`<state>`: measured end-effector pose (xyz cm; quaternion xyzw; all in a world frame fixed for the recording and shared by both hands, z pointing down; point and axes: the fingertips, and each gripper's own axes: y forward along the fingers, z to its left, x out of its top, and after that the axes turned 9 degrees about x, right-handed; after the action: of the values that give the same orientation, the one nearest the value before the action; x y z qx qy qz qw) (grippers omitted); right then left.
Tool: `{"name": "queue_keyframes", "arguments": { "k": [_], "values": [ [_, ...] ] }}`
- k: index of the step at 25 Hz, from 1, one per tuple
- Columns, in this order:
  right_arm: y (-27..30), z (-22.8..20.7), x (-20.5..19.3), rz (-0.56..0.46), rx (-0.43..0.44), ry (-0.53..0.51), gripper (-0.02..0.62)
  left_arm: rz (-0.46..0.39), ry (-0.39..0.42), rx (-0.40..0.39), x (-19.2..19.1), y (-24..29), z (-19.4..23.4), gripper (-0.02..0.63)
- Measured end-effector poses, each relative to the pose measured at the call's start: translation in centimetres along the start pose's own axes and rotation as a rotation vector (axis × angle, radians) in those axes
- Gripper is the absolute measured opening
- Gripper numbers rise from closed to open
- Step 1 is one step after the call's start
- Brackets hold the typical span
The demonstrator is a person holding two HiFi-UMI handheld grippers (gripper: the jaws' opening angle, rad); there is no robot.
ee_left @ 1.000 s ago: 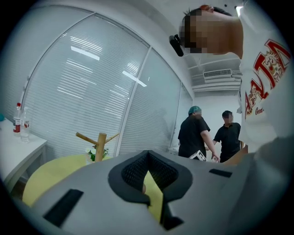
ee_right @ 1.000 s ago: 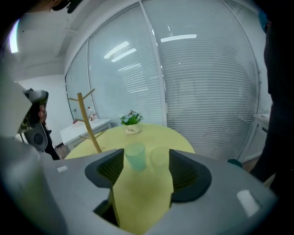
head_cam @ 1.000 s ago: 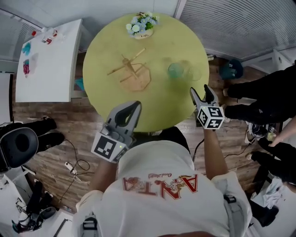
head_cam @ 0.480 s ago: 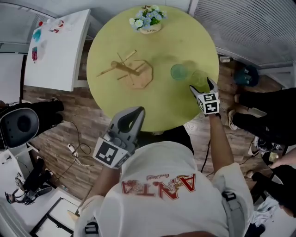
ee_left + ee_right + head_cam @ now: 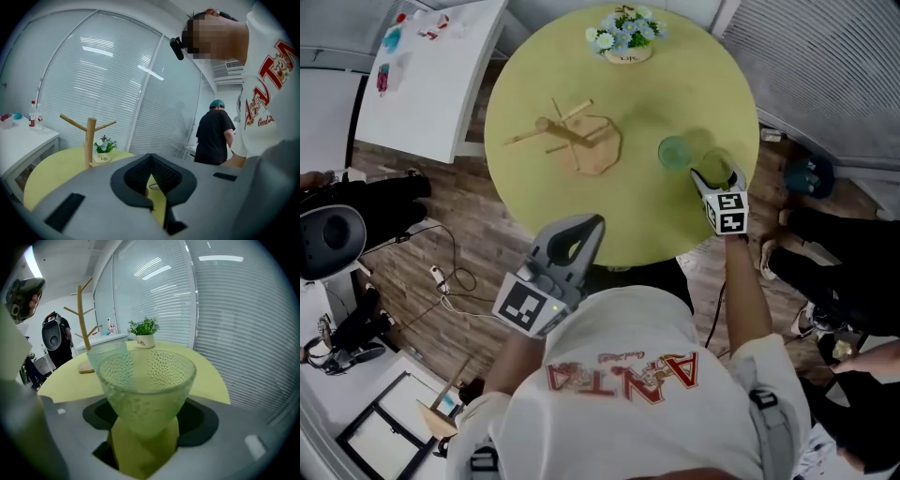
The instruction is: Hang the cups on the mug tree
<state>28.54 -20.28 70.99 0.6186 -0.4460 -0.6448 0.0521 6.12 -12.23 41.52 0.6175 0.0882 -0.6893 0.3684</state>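
Observation:
A wooden mug tree (image 5: 572, 141) stands left of centre on the round yellow-green table (image 5: 628, 211); it also shows as the mug tree (image 5: 89, 136) and the mug tree (image 5: 83, 329). A teal glass cup (image 5: 675, 152) and a pale green dimpled cup (image 5: 712, 161) stand side by side at the table's right. My right gripper (image 5: 717, 176) reaches round the pale cup (image 5: 145, 390). Its jaws have just been closing with the cup between them, and a gap still shows on each side. My left gripper (image 5: 592, 223) hovers shut and empty at the table's near edge.
A small pot of flowers (image 5: 625, 37) sits at the table's far edge. A white side table (image 5: 431, 84) with small bottles stands at the left. A person in black (image 5: 214, 136) stands beyond the table. Cables and gear lie on the wooden floor.
My right gripper has dropped from beside the table's edge down to the pale green cup, which now sits between its jaws. The left gripper has edged slightly toward the table.

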Motion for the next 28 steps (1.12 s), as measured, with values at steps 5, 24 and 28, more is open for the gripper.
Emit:
{"name": "queue_keyframes", "arguments": {
  "k": [5, 24, 28],
  "values": [
    [0.4, -0.6, 0.6, -0.017, 0.013, 0.03, 0.349, -0.004, -0.004, 0.007, -0.1, 0.0, 0.2, 0.009],
    [-6.8, 3.0, 20.7, -0.172, -0.027, -0.293, 0.344, -0.082, -0.04, -0.005, 0.6, -2.8, 2.7, 0.009],
    [-7.6, 7.1, 25.5, -0.127, -0.044, -0.487, 0.344, -0.13, -0.055, -0.004, 1.4, -4.2, 3.8, 0.009]
  ]
}}
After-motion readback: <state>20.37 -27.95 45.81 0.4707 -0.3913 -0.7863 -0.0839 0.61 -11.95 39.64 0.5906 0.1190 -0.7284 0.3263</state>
